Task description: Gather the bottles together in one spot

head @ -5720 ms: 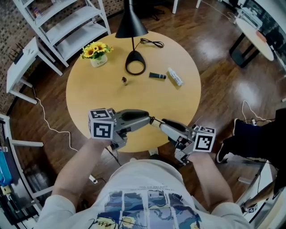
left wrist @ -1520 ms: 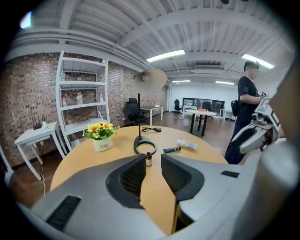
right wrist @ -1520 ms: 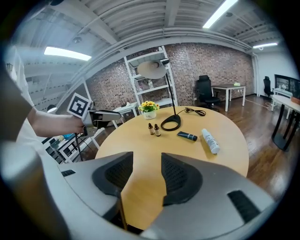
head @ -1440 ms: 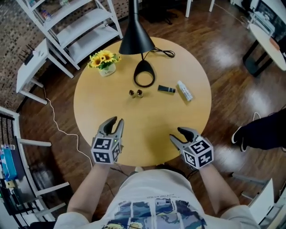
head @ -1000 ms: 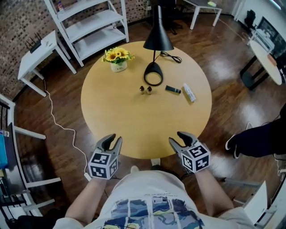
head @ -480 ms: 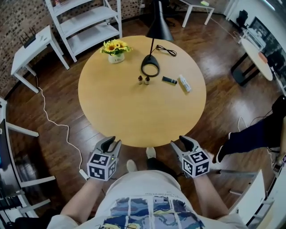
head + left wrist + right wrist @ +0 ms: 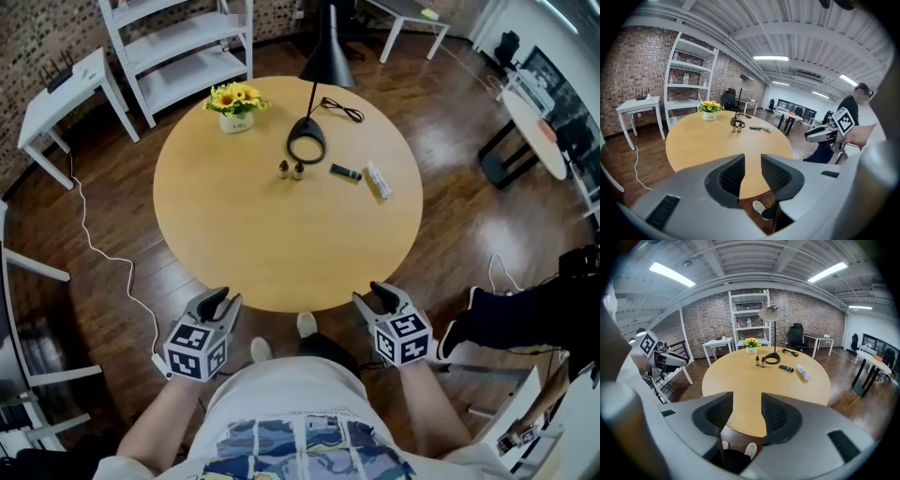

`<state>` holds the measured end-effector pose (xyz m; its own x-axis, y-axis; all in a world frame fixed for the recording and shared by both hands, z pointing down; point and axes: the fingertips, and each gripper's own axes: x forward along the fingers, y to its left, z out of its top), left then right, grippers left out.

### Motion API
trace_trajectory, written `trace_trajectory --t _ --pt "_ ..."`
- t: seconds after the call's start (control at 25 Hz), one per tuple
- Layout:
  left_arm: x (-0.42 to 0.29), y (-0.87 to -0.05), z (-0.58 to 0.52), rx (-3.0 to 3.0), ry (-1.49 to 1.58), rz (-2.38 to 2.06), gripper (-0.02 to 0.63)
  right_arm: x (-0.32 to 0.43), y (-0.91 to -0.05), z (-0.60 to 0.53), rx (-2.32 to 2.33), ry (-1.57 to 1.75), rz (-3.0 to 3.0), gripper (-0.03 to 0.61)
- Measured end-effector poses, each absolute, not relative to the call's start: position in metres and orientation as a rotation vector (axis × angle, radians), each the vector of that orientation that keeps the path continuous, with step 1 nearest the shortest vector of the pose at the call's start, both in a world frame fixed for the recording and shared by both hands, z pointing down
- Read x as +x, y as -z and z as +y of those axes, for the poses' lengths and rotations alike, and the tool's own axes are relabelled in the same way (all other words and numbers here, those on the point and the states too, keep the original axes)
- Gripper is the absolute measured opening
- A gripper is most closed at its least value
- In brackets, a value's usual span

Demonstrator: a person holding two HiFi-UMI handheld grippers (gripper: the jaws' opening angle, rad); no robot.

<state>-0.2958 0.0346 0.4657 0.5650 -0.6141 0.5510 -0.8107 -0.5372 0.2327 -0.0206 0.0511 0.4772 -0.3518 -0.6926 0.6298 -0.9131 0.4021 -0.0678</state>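
Note:
Two small brown bottles (image 7: 283, 169) (image 7: 298, 171) stand upright side by side near the far side of the round wooden table (image 7: 272, 244). To their right lie a dark bottle (image 7: 345, 172) and a white bottle (image 7: 377, 180), both on their sides. My left gripper (image 7: 217, 302) and right gripper (image 7: 380, 295) hang over the floor just off the table's near edge, far from the bottles. Both are open with nothing between the fingers. The left gripper view shows the brown pair (image 7: 736, 129) far off, and the right gripper view shows it (image 7: 760, 362) too.
A black lamp's ring base (image 7: 306, 148) sits just behind the brown bottles, with its cord trailing back. A pot of yellow flowers (image 7: 234, 105) stands at the table's far left. White shelves (image 7: 178, 47) and a small white table (image 7: 56, 89) stand beyond.
A second small brown bottle now stands beside the first. The person has stepped back, and both grippers have drawn off the tabletop to hang over the floor. The jaws look unchanged.

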Motion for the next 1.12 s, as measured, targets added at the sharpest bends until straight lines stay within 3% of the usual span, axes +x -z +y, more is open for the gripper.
trace_trajectory --t 0.56,1.12 --pt "-0.240 -0.446 -0.034 2.164 -0.494 -1.325 0.106 0.100 -0.520 -0.155 1.006 -0.157 -2.131 0.215" --pt "-0.219 -0.442 -0.043 1.984 -0.558 -1.449 0.106 0.107 -0.628 -0.331 0.755 -0.074 -2.065 0.227"
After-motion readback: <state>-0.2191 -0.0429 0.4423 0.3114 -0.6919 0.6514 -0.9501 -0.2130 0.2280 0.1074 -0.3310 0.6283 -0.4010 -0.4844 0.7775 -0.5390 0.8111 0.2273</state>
